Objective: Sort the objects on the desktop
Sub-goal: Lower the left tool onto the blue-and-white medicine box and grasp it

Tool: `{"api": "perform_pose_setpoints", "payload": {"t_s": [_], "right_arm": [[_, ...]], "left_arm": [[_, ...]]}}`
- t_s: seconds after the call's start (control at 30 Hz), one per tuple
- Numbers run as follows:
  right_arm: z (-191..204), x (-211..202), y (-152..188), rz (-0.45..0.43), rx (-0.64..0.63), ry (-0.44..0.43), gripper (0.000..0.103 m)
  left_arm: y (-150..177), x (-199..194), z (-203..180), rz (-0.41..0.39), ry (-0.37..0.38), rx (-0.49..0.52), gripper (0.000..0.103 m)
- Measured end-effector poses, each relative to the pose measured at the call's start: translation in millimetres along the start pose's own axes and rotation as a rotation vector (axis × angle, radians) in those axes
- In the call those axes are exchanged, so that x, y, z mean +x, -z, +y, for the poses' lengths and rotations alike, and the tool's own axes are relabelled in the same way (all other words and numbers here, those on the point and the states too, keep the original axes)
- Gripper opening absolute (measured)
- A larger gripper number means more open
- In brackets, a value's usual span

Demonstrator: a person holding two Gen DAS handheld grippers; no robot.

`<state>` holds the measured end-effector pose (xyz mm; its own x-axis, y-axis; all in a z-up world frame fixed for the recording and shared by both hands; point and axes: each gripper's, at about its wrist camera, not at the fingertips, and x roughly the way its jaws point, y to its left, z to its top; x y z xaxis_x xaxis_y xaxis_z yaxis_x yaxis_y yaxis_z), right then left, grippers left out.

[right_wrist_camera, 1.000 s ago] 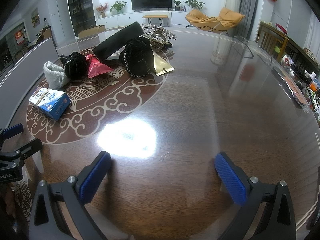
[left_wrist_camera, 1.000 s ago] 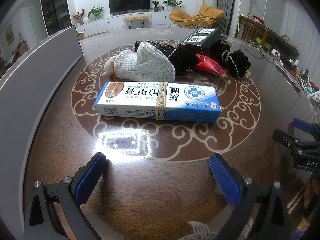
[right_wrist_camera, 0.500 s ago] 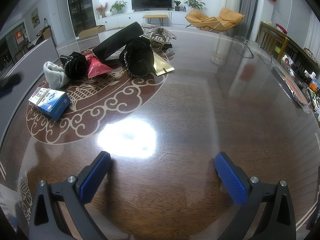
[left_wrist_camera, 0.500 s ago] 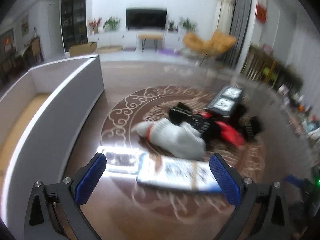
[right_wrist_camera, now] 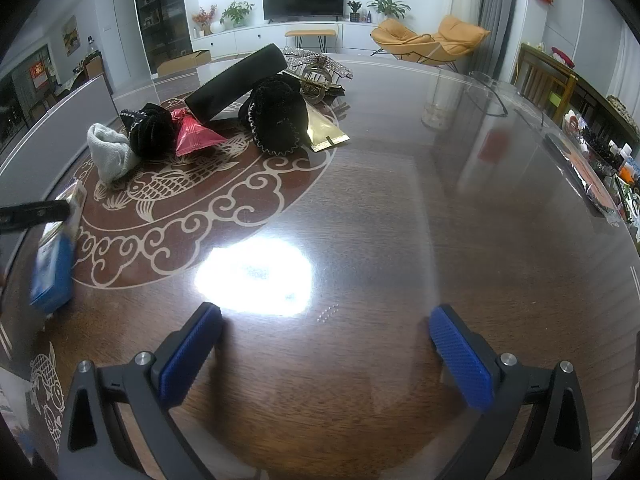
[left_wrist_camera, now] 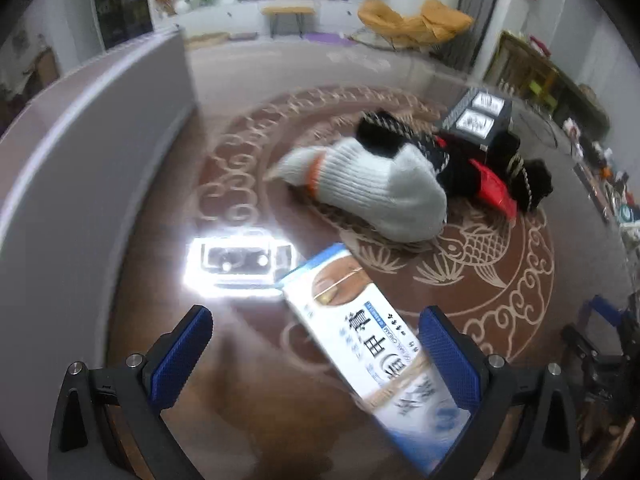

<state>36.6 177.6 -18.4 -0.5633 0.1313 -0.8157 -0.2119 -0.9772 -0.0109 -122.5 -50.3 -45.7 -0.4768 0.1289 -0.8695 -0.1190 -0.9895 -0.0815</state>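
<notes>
A blue-and-white carton [left_wrist_camera: 360, 336] bound with a rubber band lies slanted between the fingers of my left gripper [left_wrist_camera: 314, 356], close against the right pad [left_wrist_camera: 448, 360]. That gripper is open. Beyond it lie a white knit glove [left_wrist_camera: 372, 188], black pouches [left_wrist_camera: 524, 184], a red packet [left_wrist_camera: 492, 190] and a black box [left_wrist_camera: 478, 120]. My right gripper [right_wrist_camera: 326, 352] is open over bare table, far from the pile. In its view the carton [right_wrist_camera: 52, 264] is at the far left, blurred, under a dark finger of the left gripper [right_wrist_camera: 32, 214].
A grey bin wall [left_wrist_camera: 80, 140] runs along the table's left side. A gold packet [right_wrist_camera: 324, 134], a long black case [right_wrist_camera: 236, 84] and a sparkly hair clip [right_wrist_camera: 320, 64] sit in the pile. Small bottles [right_wrist_camera: 600, 152] line the right edge.
My left gripper rose, swung and came down around the carton, still open. The carton has turned and slid toward the table's near-left edge. The right gripper has not moved.
</notes>
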Motion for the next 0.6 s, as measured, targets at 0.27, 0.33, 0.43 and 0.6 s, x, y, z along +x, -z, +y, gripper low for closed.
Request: {"api": "perform_pose_setpoints", "payload": {"t_s": [0.27,0.33,0.43,0.6], "right_arm": [[0,1,0,0.001,0.000,0.000,0.103],[0,1,0,0.001,0.000,0.000,0.103],[0,1,0,0.001,0.000,0.000,0.103],[0,1,0,0.001,0.000,0.000,0.103]], "left_arm": [[17,11,-28,0.032,0.055,-0.064,0.103],[21,15,-39,0.029,-0.001,-0.036,0.103],[23,21,-53,0.018,-0.093,0.012,0.103],[25,20,-51,-0.029,-0.082,0.028,0.103]]}}
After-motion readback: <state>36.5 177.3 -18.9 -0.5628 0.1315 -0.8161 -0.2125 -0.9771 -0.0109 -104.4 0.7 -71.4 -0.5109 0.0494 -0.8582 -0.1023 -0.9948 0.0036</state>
